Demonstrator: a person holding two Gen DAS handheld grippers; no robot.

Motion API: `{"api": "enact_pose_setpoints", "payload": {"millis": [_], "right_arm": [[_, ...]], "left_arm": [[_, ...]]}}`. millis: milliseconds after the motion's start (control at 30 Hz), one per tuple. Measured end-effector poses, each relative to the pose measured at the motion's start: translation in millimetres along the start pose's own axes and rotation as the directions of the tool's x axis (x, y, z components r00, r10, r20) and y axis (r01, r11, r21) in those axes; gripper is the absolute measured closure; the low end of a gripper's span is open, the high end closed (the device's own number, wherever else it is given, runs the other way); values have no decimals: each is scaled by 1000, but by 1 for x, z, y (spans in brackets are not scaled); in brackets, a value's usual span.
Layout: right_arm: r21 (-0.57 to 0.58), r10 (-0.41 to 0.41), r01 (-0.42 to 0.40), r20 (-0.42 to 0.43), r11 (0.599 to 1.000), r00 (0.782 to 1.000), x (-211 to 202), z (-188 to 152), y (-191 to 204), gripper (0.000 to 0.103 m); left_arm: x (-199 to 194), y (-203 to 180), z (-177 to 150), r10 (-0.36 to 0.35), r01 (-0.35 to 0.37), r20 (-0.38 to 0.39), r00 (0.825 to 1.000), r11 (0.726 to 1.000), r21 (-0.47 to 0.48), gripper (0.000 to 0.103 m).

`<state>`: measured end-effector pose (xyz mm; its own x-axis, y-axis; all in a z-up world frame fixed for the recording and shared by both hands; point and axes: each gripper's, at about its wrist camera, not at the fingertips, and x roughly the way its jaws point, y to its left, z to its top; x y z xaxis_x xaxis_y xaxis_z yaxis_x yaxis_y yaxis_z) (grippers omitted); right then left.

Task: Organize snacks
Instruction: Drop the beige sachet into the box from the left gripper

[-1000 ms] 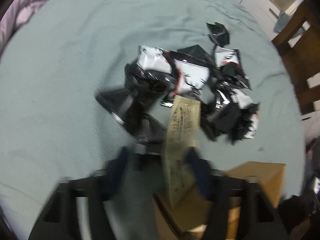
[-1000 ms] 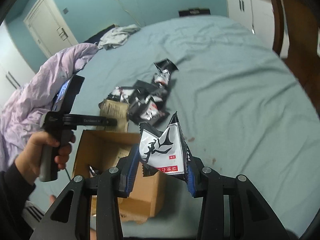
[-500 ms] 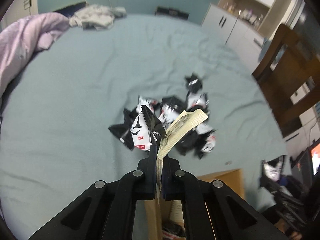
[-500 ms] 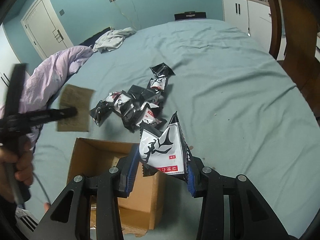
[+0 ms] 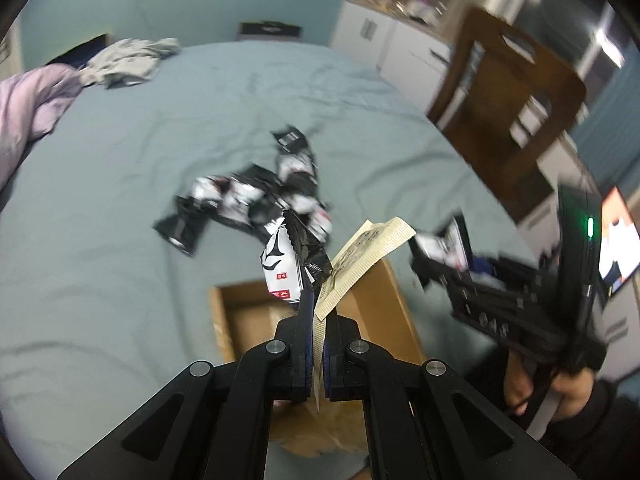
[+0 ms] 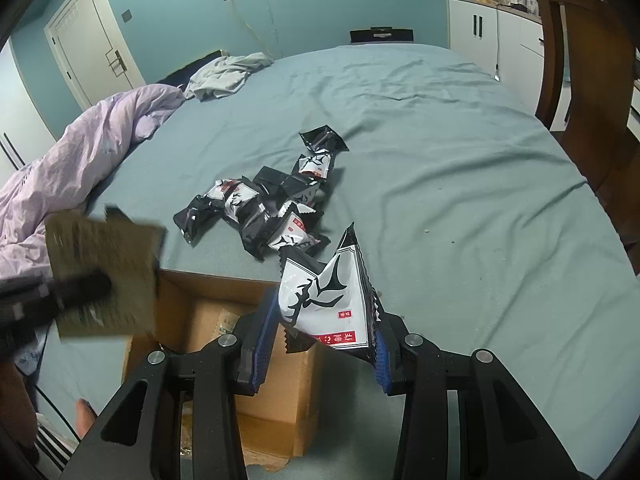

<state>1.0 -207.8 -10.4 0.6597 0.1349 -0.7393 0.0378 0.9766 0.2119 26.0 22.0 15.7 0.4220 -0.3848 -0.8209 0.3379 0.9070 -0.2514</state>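
Observation:
My left gripper is shut on a tan snack packet and a black-and-white snack packet, held above the open cardboard box. My right gripper is shut on another black-and-white snack packet, held above the box's near right corner. A pile of several black-and-white snack packets lies on the teal bed sheet beyond the box; it also shows in the left wrist view. The left gripper with its tan packet appears blurred at the left of the right wrist view.
A purple duvet and grey clothes lie at the bed's far left. A wooden chair and white cabinets stand to the right of the bed. The teal sheet stretches right of the pile.
My left gripper shut on the tan packet and a black-and-white packet, lifted them off the pile and carried them back over the box. My right gripper held its packet still.

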Motion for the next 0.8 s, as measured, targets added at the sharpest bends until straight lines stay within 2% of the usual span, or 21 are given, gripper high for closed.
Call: {"api": "enact_pose_setpoints", "payload": {"millis": [133, 367, 500, 600, 667, 733, 767, 800], "right_arm": [[11, 5, -5, 6, 1000, 1000, -2, 1, -2, 64], [30, 8, -8, -1, 1000, 1000, 1, 1, -6, 64], [22, 5, -4, -5, 1000, 1000, 1, 1, -5, 64], [19, 5, -5, -2, 1000, 1000, 0, 1, -4, 64], [18, 5, -5, -4, 1000, 1000, 1, 1, -5, 64], [21, 5, -4, -6, 1000, 1000, 1, 1, -5, 64], [23, 4, -4, -5, 1000, 1000, 0, 1, -5, 64], [25, 5, -5, -5, 1000, 1000, 0, 1, -6, 64]], "left_arm": [[27, -25, -11, 17, -10, -83, 996, 997, 79, 100], [70, -36, -37, 42, -19, -219, 975, 994, 107, 100], [79, -30, -43, 70, -46, -251, 966, 994, 101, 99], [79, -25, -43, 94, -73, -254, 963, 993, 92, 95], [76, -22, -43, 122, -103, -254, 959, 991, 88, 83], [68, -22, -39, 135, -117, -232, 963, 989, 89, 62], [61, -21, -37, 141, -125, -210, 968, 988, 88, 56], [56, -19, -33, 145, -131, -191, 971, 988, 87, 45]]}}
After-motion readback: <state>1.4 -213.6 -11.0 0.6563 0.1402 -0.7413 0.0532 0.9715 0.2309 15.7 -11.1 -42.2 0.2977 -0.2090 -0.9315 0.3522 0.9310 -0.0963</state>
